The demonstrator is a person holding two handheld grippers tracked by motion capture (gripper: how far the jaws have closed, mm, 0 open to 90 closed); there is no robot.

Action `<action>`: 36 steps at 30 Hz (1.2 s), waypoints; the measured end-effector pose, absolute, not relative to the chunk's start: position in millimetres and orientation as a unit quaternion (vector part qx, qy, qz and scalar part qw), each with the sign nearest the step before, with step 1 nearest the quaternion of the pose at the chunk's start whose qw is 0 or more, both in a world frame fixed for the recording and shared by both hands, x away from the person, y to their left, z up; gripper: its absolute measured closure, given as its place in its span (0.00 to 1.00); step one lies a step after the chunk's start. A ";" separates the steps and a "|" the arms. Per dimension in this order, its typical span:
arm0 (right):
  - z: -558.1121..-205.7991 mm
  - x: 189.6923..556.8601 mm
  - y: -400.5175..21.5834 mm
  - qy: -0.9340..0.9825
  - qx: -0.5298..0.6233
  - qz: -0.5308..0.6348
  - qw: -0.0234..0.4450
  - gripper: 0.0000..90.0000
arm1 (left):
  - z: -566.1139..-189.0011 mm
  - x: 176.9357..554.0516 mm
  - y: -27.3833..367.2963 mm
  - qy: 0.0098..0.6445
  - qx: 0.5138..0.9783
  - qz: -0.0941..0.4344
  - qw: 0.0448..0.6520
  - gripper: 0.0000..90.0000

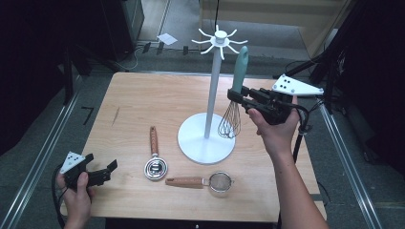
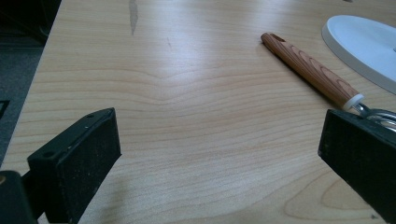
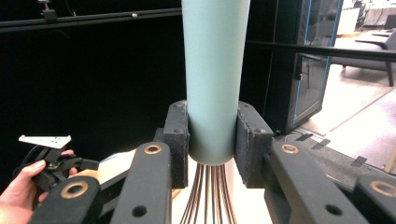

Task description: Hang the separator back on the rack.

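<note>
One whisk (image 1: 235, 98) with a teal handle, pinched upright by the right gripper (image 1: 237, 97) just right of the single white hook stand (image 1: 212, 95), above the tabletop (image 1: 143, 102). Two wooden-handled tools lie near: a coil-headed one (image 1: 154, 160) and a small strainer (image 1: 205, 181). The left gripper (image 1: 108, 171), jaws spread, rests at the near left corner; in its own view the coil head is cut off behind a jaw
</note>
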State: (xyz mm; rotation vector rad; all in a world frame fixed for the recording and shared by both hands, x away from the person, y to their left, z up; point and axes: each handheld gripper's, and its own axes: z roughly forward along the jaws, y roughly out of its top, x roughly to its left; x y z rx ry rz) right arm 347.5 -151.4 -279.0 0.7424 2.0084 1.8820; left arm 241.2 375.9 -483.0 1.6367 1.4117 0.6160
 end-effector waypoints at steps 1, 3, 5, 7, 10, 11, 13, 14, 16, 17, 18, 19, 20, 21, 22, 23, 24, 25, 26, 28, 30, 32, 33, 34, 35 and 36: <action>-279.1 348.1 -151.1 0.697 0.256 0.655 0.143 0.79 | -483.0 241.2 375.9 0.566 0.657 0.247 0.432 0.00; -278.7 347.9 -150.1 0.699 0.257 0.652 0.140 0.79 | -483.0 241.3 376.0 0.567 0.657 0.247 0.432 0.00; -278.4 348.9 -149.5 0.701 0.257 0.651 0.135 0.79 | -483.0 241.3 376.0 0.567 0.657 0.247 0.432 0.00; -277.8 350.2 -149.4 0.702 0.258 0.652 0.128 0.79 | -483.0 241.3 376.0 0.566 0.657 0.247 0.432 0.00; -277.1 350.6 -148.3 0.705 0.257 0.648 0.128 0.79 | -483.0 241.3 376.0 0.567 0.656 0.247 0.432 0.00; -277.2 351.1 -147.9 0.707 0.255 0.647 0.127 0.79 | -483.0 241.3 376.0 0.567 0.656 0.247 0.432 0.00; -277.7 351.6 -147.4 0.710 0.256 0.645 0.122 0.79 | -483.0 241.3 376.1 0.566 0.657 0.247 0.432 0.00; -279.3 352.7 -147.1 0.711 0.255 0.644 0.118 0.79 | -483.1 241.3 376.0 0.567 0.656 0.247 0.433 0.00; -279.8 352.3 -147.2 0.710 0.254 0.645 0.121 0.78 | -483.0 241.3 376.0 0.567 0.656 0.247 0.433 0.00; -280.6 350.8 -147.2 0.707 0.256 0.644 0.139 0.76 | -483.0 241.2 376.0 0.566 0.657 0.247 0.433 0.00; -280.6 350.8 -147.2 0.707 0.256 0.644 0.139 0.76 | -483.0 241.3 375.9 0.567 0.656 0.247 0.433 0.00; -281.3 350.5 -147.9 0.702 0.257 0.649 0.144 0.69 | -483.0 241.3 375.9 0.566 0.657 0.247 0.432 0.00; -281.3 350.5 -147.9 0.702 0.257 0.649 0.144 0.69 | -483.0 241.3 375.9 0.566 0.657 0.247 0.432 0.00; -281.8 350.1 -148.2 0.701 0.260 0.646 0.152 0.71 | -483.0 241.3 376.0 0.566 0.657 0.247 0.432 0.00; -281.8 350.1 -148.2 0.701 0.260 0.646 0.152 0.71 | -483.0 241.3 376.0 0.566 0.657 0.247 0.432 0.00; -282.6 350.3 -148.2 0.704 0.258 0.643 0.156 0.75 | -483.0 241.3 376.0 0.566 0.657 0.247 0.432 0.00; -282.6 350.3 -148.2 0.704 0.258 0.643 0.156 0.75 | -483.0 241.3 376.0 0.566 0.657 0.247 0.432 0.00; -283.5 349.9 -148.0 0.706 0.257 0.640 0.162 0.77 | -483.0 241.3 376.0 0.566 0.657 0.247 0.432 0.00; -283.8 349.5 -147.6 0.707 0.257 0.638 0.163 0.78 | -483.0 241.4 376.0 0.566 0.657 0.247 0.432 0.00; -284.1 348.8 -146.6 0.707 0.257 0.637 0.169 0.78 | -483.0 241.3 376.0 0.566 0.657 0.247 0.432 0.00; -283.6 348.3 -145.7 0.707 0.257 0.635 0.173 0.78 | -483.0 241.3 376.0 0.566 0.657 0.247 0.432 0.00; -283.6 348.3 -145.2 0.707 0.256 0.635 0.176 0.78 | -483.0 241.4 376.0 0.567 0.656 0.247 0.432 0.00; -284.0 348.0 -143.8 0.706 0.259 0.632 0.187 0.77 | -483.0 241.4 376.0 0.567 0.657 0.247 0.432 0.00; -284.0 348.0 -143.8 0.706 0.259 0.632 0.187 0.77 | -483.1 241.4 376.0 0.567 0.656 0.246 0.433 0.00; -284.3 348.0 -143.2 0.707 0.264 0.629 0.190 0.78 | -483.1 241.4 376.1 0.567 0.656 0.247 0.433 0.00; -284.3 348.0 -143.2 0.707 0.264 0.629 0.190 0.78 | -483.1 241.4 376.1 0.567 0.656 0.247 0.433 0.00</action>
